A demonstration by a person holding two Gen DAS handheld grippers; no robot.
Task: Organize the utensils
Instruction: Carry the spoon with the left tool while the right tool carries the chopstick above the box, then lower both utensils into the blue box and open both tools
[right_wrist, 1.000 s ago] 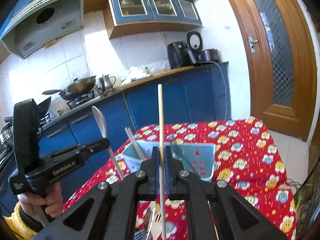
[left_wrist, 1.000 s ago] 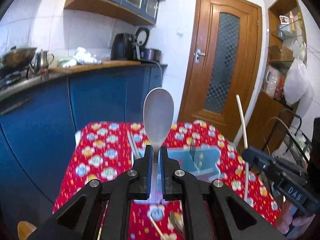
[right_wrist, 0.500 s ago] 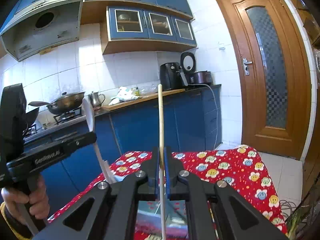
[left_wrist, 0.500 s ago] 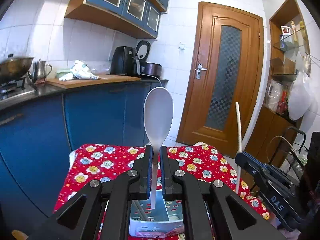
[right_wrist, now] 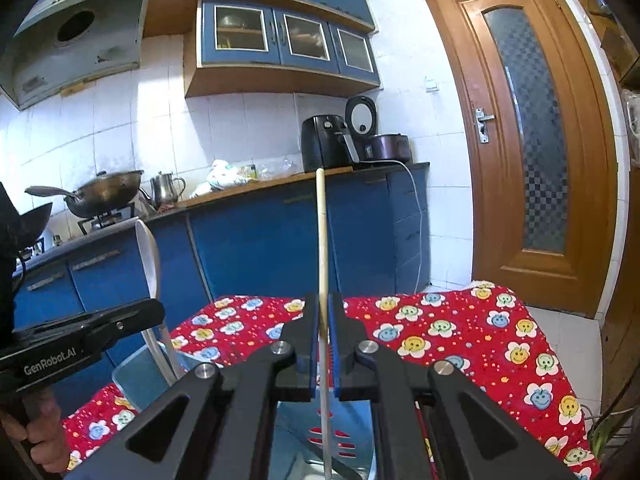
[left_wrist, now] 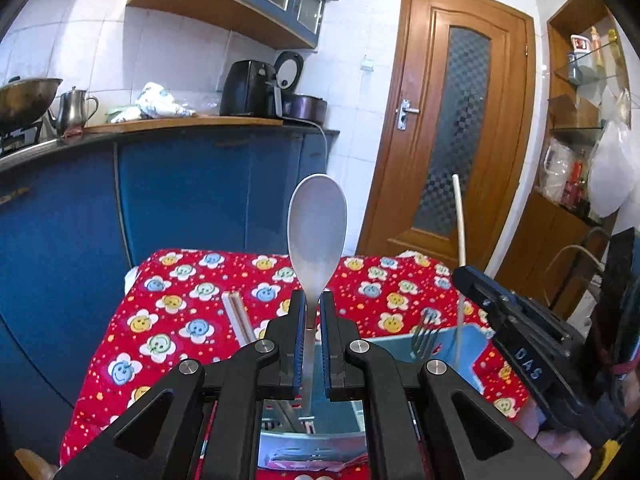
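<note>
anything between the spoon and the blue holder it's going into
Nothing visible blocks it. The grey plastic spoon, clamped upright in the left hand-held gripper, hangs handle-down over the light blue plastic utensil holder; a metal fork and pale chopsticks stand off to the sides.

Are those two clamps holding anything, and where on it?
Yes. The left gripper pinches a spoon low on its handle; the right gripper pinches a chopstick partway along its shaft.

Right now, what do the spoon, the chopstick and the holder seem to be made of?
Spoon: likely metal, with a dull grey sheen.
Chopstick: probably bamboo or light wood, pale, matte and even.
Holder: likely plastic, pale blue with thin moulded walls and slots.
</note>
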